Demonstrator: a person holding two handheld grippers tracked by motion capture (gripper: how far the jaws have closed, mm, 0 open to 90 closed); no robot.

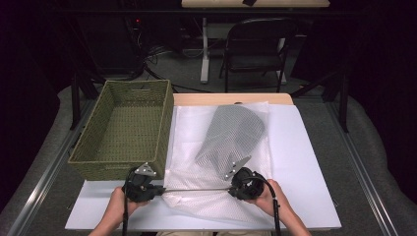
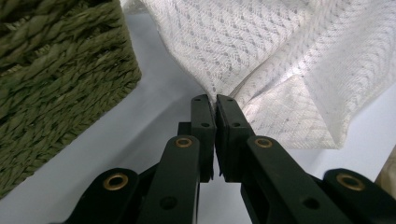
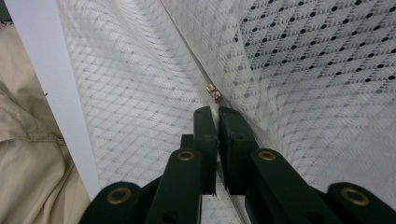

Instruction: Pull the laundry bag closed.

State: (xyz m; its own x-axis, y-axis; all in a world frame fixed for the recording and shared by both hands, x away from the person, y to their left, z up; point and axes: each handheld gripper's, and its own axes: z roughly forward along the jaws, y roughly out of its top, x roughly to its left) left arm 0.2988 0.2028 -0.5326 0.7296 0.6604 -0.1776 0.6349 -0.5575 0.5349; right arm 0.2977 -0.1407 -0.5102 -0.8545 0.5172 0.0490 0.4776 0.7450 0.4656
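Both my grippers are clamped on the white mesh cloth [image 1: 216, 147]: left gripper [image 2: 215, 100] pinches its near edge beside the woven basket [image 1: 123, 128], right gripper [image 3: 217, 111] pinches the same edge, pulled taut between my fingertips, the cloth spreading beyond them.

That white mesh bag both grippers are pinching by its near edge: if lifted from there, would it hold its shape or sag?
The white mesh bag would probably sag: it lies in soft folds on the table. It looks light, being thin see-through netting. The edge stretched taut between the left gripper and right gripper should stay straight while the rest hangs below.
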